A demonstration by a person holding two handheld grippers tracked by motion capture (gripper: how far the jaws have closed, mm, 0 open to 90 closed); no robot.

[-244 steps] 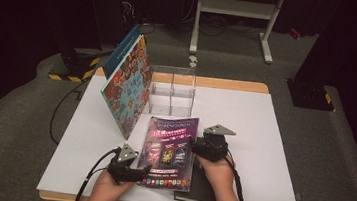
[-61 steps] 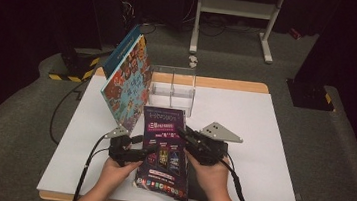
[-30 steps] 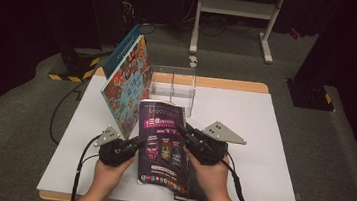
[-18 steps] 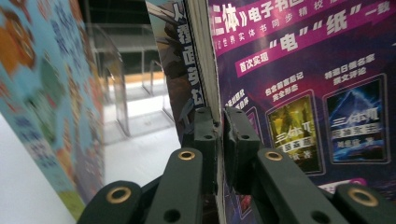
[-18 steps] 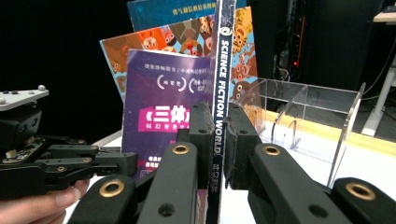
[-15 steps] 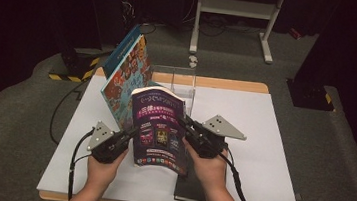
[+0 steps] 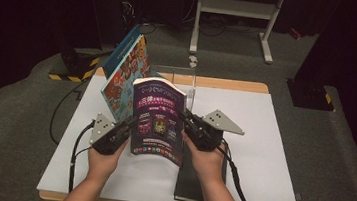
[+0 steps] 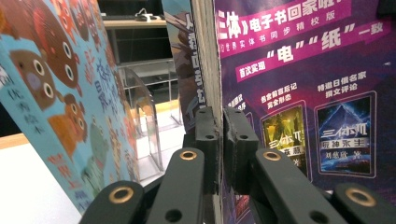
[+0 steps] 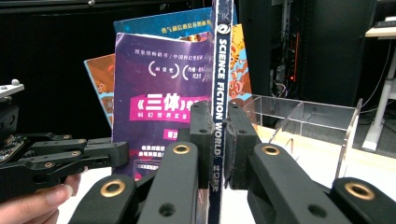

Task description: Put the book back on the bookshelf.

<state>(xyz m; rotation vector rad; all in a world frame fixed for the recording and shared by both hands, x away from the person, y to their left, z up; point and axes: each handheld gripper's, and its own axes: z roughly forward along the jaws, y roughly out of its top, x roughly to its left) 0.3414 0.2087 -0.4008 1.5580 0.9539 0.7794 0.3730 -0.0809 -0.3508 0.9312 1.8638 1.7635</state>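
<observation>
I have lifted the purple book [image 7: 158, 121] upright off the table [image 7: 266, 155]. My left gripper [image 7: 128, 125] and right gripper [image 7: 188, 121] are clamped on its edges. It hides part of the clear rack [image 7: 188, 84], whose contents I cannot make out.

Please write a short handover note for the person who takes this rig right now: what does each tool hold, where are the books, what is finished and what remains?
Left tool: shut on the left edge of the purple magazine.
Right tool: shut on its spine edge, marked "Science Fiction World".
The magazine is upright, raised off the table, in front of the clear rack. The colourful picture book leans at the rack's left end. A dark book lies flat under the right hand.
Done: magazine lifted and stood up.
Left, probably: set it into the rack, then the dark book.
</observation>
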